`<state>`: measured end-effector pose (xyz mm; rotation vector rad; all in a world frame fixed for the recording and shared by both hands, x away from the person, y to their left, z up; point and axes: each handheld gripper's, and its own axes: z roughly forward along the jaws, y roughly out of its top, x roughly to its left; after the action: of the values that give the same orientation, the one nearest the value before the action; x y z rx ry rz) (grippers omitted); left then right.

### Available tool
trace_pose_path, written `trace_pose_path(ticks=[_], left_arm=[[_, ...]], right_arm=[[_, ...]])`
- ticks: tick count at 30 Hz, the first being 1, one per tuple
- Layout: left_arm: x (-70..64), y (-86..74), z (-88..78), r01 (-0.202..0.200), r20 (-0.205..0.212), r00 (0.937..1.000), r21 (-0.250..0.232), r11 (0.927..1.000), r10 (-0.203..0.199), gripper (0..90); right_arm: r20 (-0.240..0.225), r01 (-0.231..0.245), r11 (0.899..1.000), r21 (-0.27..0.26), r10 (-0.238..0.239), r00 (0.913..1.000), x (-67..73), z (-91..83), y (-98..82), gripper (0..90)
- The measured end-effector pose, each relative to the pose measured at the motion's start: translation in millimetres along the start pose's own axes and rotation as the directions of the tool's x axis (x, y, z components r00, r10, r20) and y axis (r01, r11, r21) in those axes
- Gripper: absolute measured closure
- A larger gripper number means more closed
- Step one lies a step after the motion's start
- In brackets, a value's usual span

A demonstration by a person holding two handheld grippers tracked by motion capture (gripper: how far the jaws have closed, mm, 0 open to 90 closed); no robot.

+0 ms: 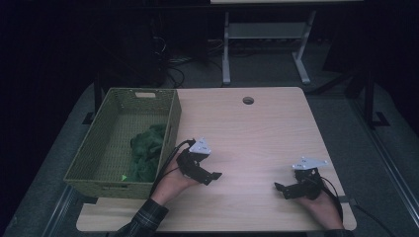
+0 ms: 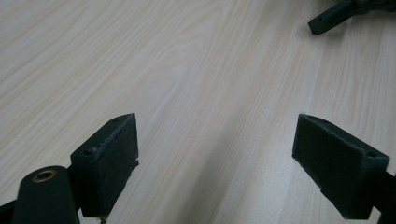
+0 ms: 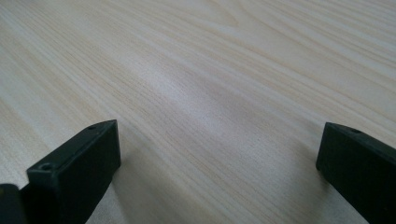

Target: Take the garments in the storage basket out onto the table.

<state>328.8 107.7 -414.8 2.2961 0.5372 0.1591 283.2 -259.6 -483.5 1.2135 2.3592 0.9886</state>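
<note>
Both my hands rest on the tabletop (image 1: 257, 133), near its front edge, well apart from each other.

My left gripper (image 1: 213, 177) sits just right of the basket (image 1: 106, 123), jaws pointing right toward the other hand. In the left gripper view its jaws stand wide apart (image 2: 215, 154), bare wood grain between them, nothing held. The pads (image 2: 116, 158) look dark and a little worn at the edges. A jaw tip of the other gripper pokes in at the top right corner of that view.

My right gripper (image 1: 279, 189) lies near the right front corner, jaws pointing left. In the right gripper view the jaws are spread wide (image 3: 219, 158), bare wood between them, nothing clamped. Low to the surface, by the look of the shadows under each jaw.

Grey plate on top of each gripper, cable trailing back along each wrist. Plaid sleeve (image 1: 143, 219) on my left arm.

Basket: green, woven, rectangular, at the left side of the tabletop, its near end hanging slightly past the front-left corner. Inside lies a crumpled green cloth (image 1: 148, 150), bunched against the right wall toward the near end. The cloth is close to my left gripper but apart from it, the basket wall standing between.

A round hole (image 1: 248, 100) sits near the far edge of the tabletop.
</note>
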Motion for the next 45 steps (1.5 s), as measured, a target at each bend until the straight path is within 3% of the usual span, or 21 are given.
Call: trace_pose_path(ticks=[14, 24, 38, 45], left_arm=[[0.3, 12.9, -14.4, 0.002, 0.010, 0.9999, -0.025, 0.9997, -0.002, 13.9], [8.9, 27.1, -31.9, -0.014, 0.007, 0.9999, -0.015, 0.9998, 0.014, 14.1], [22.7, 32.4, -50.1, 0.008, 0.027, 0.9996, -0.004, 1.0000, -0.008, 14.1], [30.5, 33.5, -61.0, 0.013, 0.031, 0.9995, -0.024, 0.9996, -0.012, 14.5]], right_arm=[[0.000, 0.002, 1.000, 0.001, -0.002, 1.0000, -0.2, 0.0, 0.0, 0.0], [0.000, 0.000, 1.000, -0.001, 0.000, 1.0000, 0.0, 0.0, 0.0, 0.0], [0.002, 0.004, 1.000, -0.002, -0.004, 1.0000, -0.3, 0.0, 0.0, 0.0], [0.002, 0.006, 1.000, -0.002, -0.006, 1.0000, -0.5, 0.1, 0.0, 0.0]])
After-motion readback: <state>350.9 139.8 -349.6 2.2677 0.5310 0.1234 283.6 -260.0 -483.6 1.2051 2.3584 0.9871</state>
